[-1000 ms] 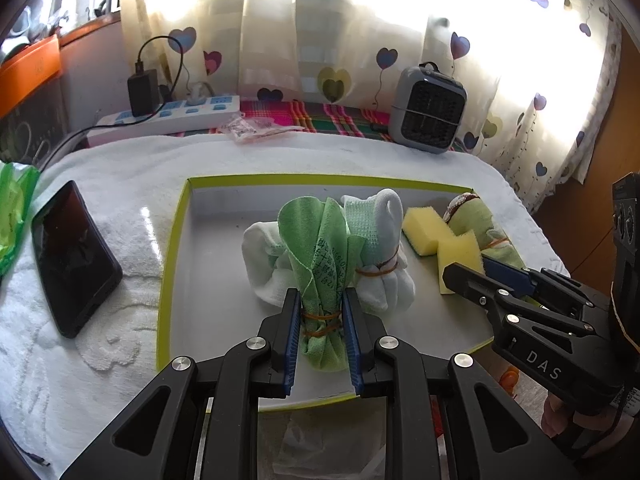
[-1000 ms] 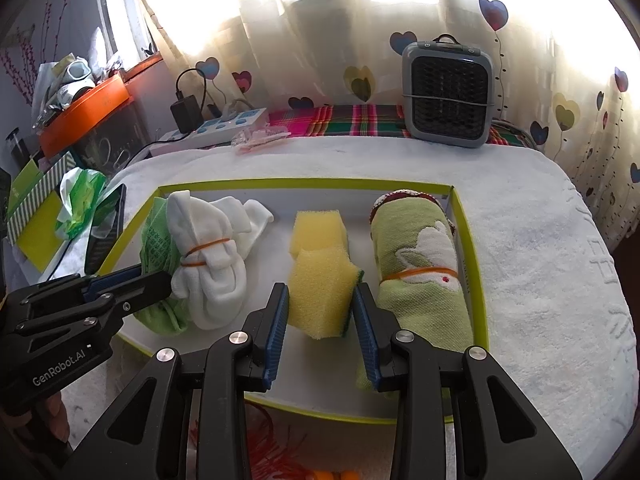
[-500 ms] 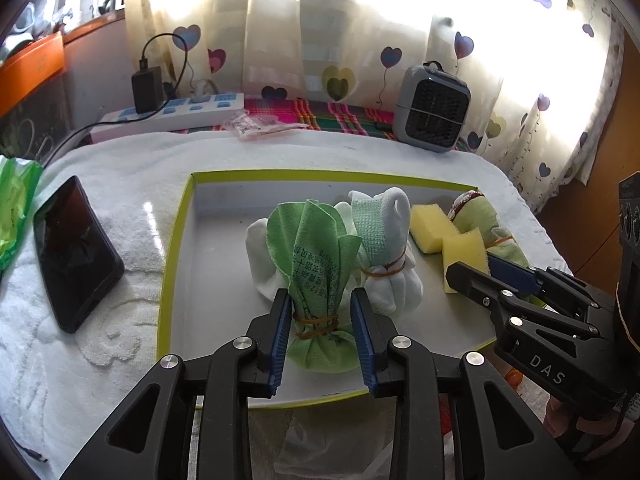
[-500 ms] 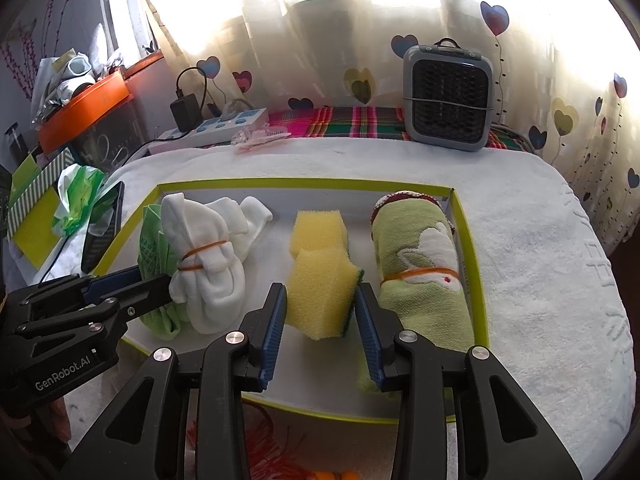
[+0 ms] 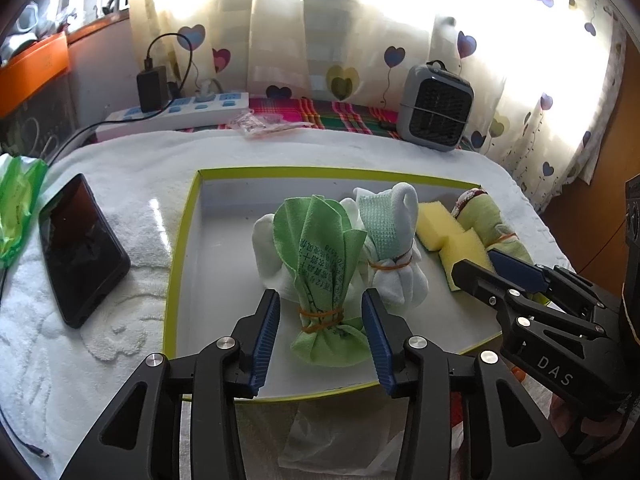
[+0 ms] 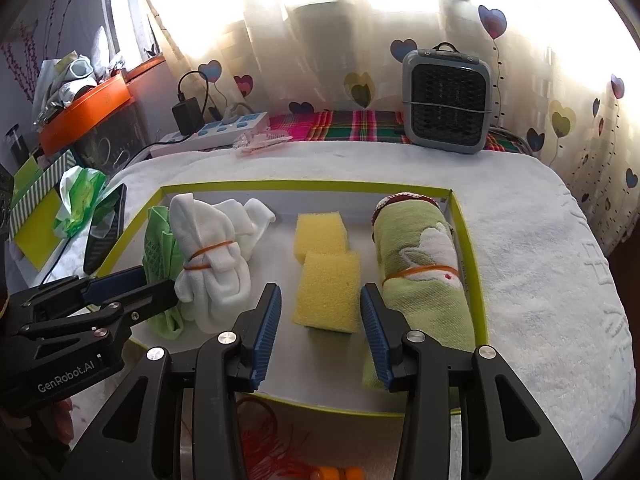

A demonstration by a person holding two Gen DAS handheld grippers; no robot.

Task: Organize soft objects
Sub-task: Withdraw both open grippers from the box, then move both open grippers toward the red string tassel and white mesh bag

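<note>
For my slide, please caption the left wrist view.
Left hand-held gripper open around green cloth bundle in tray.

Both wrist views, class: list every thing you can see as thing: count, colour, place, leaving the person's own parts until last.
tray: 1, lime-edged, on the towel
white towel: 1, covers the table
green cloth bundle: 1, banded, tray's left, between the left jaws, untouched
white cloth bundle: 1, banded, beside the green one
sponges: 2, yellow, mid-tray, nearer one between the right jaws
towel roll: 1, green, banded, tray's right
phone: 1, black, left of tray
heater: 1, grey, back right
power strip: 1, white and blue, back left
plastic bag: 1, green, far left
left gripper: 1, black with blue pads, open, just opening
right gripper: 1, same colours, open, just opening
</note>
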